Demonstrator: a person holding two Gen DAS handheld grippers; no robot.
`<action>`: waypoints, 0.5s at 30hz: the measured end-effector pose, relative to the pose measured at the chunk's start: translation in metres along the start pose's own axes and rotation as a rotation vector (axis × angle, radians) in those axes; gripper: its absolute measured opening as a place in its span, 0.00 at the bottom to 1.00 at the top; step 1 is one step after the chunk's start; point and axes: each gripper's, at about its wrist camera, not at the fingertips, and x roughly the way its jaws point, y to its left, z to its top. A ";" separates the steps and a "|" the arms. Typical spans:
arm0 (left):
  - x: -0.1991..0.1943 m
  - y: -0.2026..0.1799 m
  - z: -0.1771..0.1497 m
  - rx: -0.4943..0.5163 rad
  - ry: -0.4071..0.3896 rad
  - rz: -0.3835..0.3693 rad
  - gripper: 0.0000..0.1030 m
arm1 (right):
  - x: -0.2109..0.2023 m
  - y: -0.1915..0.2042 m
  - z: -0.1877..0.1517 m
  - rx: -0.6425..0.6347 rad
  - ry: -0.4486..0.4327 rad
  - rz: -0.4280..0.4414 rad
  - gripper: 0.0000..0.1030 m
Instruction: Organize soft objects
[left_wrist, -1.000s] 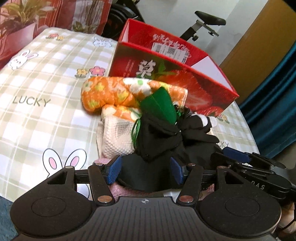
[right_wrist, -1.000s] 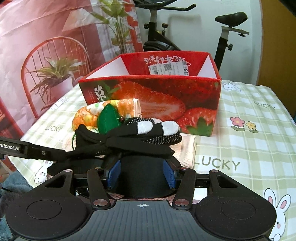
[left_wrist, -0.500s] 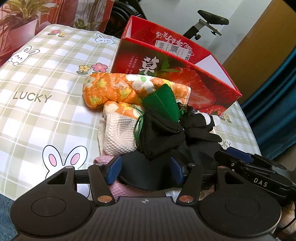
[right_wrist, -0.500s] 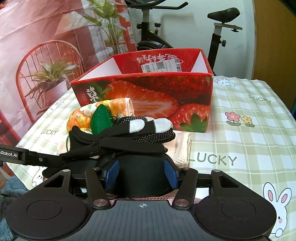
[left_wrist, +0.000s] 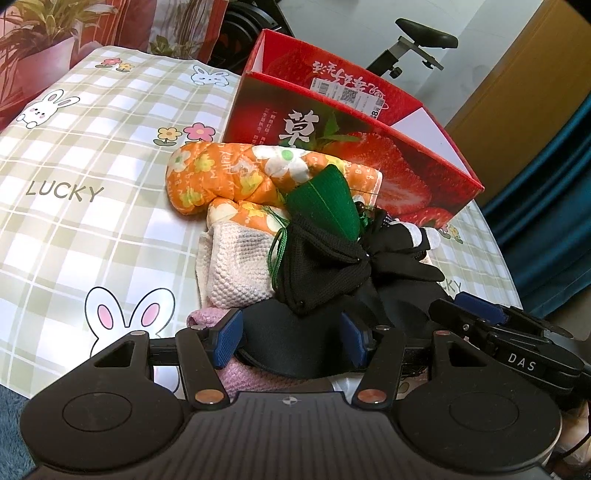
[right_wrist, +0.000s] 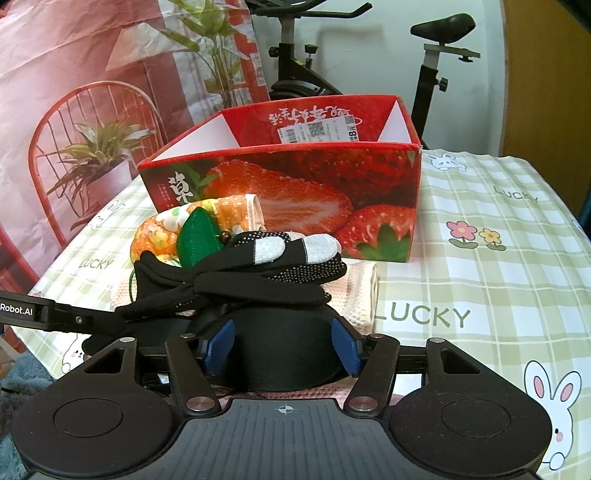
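A pile of soft things lies in front of a red strawberry box (left_wrist: 369, 147) (right_wrist: 295, 184): an orange floral cloth (left_wrist: 236, 173) (right_wrist: 159, 232), a cream knit towel (left_wrist: 236, 269) (right_wrist: 362, 295), a green pouch (left_wrist: 325, 206) (right_wrist: 195, 236), a black mesh bag (left_wrist: 321, 266), black gloves with grey fingertips (right_wrist: 280, 258) (left_wrist: 402, 251), and a black padded piece (left_wrist: 295, 343) (right_wrist: 288, 354) on a pink cloth (left_wrist: 207, 321). My left gripper (left_wrist: 291, 339) and right gripper (right_wrist: 280, 343) each have their blue pads on either side of the black padded piece, jaws wide.
The table has a green checked cloth with rabbits and "LUCKY" print (left_wrist: 74, 166) (right_wrist: 480, 277). An exercise bike (right_wrist: 436, 55) and a wooden door stand behind the box. A potted plant (right_wrist: 99, 155) is at the left. The table edge is close below both grippers.
Both cameras have pulled back and risen slightly; the box looks a little farther and more of its inside shows. The pile and jaw openings have not changed.
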 end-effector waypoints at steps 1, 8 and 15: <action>0.000 0.000 0.000 0.000 0.000 0.000 0.58 | 0.000 0.000 0.000 0.001 -0.001 -0.004 0.60; 0.002 0.001 -0.001 -0.002 0.004 -0.001 0.58 | 0.001 -0.006 -0.001 0.037 0.007 -0.027 0.72; 0.004 0.003 -0.001 -0.011 0.012 0.000 0.58 | 0.004 -0.014 -0.004 0.095 0.026 -0.017 0.75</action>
